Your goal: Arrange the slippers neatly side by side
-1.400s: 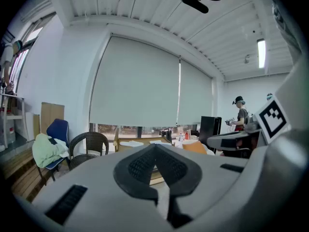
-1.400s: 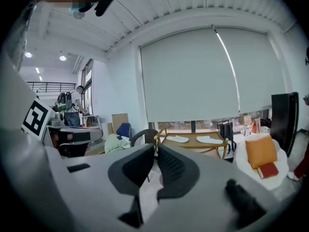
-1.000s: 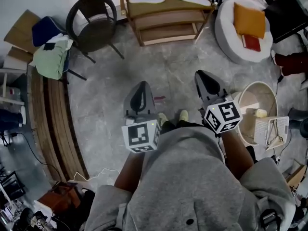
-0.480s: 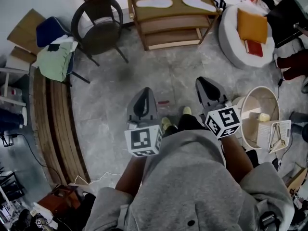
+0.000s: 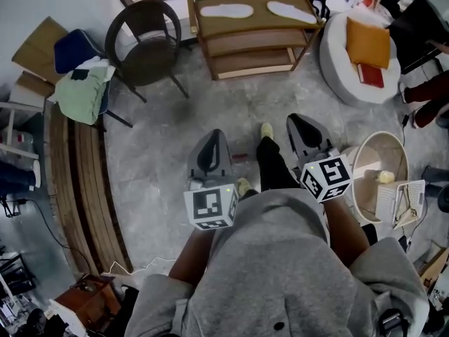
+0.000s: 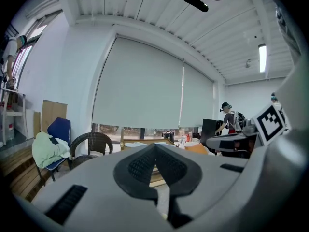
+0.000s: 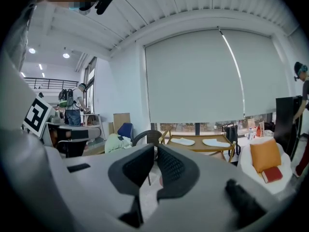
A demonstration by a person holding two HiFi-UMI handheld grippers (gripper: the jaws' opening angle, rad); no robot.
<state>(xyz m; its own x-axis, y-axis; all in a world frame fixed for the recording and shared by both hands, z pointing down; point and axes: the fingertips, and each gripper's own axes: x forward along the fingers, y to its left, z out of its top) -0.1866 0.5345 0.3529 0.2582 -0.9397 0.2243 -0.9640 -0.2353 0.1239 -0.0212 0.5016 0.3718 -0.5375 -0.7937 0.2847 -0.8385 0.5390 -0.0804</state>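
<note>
Wood shelf [image 5: 256, 39] stands well ahead of both hand-held grippers. On its top board lie a first slipper [image 5: 226, 10], ahead of the left hand-held gripper [image 5: 213, 135], and a second slipper [image 5: 292, 9], ahead of the right hand-held gripper [image 5: 299, 120]. Both are white and flat, with their long axes running along the board, crosswise to the way the jaws point. They lie end to end with a gap between them, and which end is the toe I cannot tell. Each hand-held gripper is closed and empty. The right gripper view shows both slippers beyond its jaws, while the left gripper view hides most of the shelf behind its own jaws. Only the head view shows the person's legs between the two.
</note>
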